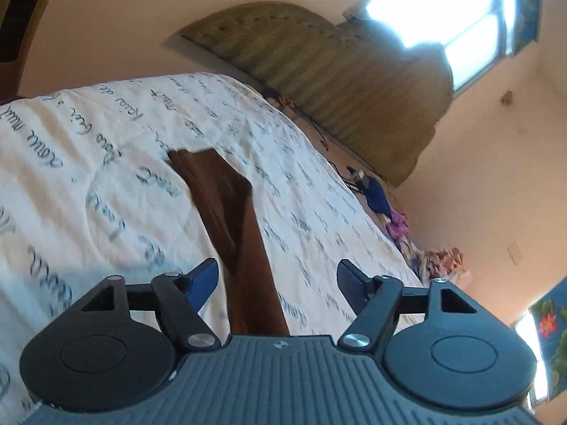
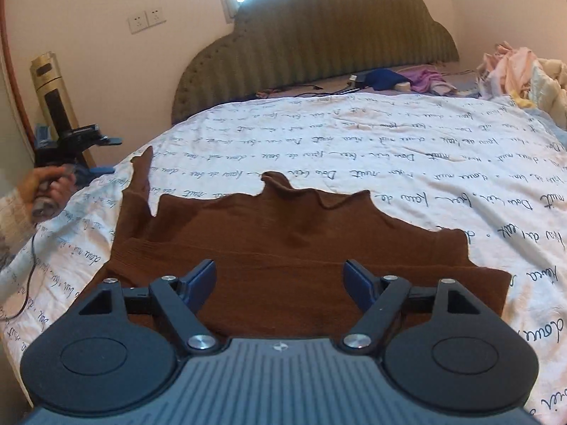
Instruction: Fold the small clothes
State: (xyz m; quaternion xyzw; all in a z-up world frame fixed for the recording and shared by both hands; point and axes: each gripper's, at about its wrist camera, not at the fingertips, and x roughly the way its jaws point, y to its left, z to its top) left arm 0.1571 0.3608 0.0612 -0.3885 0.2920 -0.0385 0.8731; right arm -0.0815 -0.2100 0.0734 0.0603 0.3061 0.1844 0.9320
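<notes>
A brown knit sweater (image 2: 283, 244) lies spread on the white bed cover with script print (image 2: 354, 148), one sleeve reaching up at the left. My right gripper (image 2: 280, 279) is open, just above the sweater's near hem, holding nothing. In the left wrist view the sweater (image 1: 226, 212) shows as a narrow brown strip on the cover (image 1: 106, 163). My left gripper (image 1: 278, 279) is open over that strip's near end, empty. The left gripper also shows in the right wrist view (image 2: 110, 156), off the bed's left edge, held by a hand.
A green padded headboard (image 2: 319, 46) stands behind the bed. Blue and pink clothes (image 2: 404, 79) and cables lie by it. A pile of pale clothes (image 2: 517, 71) sits at the right. A gold tower appliance (image 2: 53, 95) stands at the left wall.
</notes>
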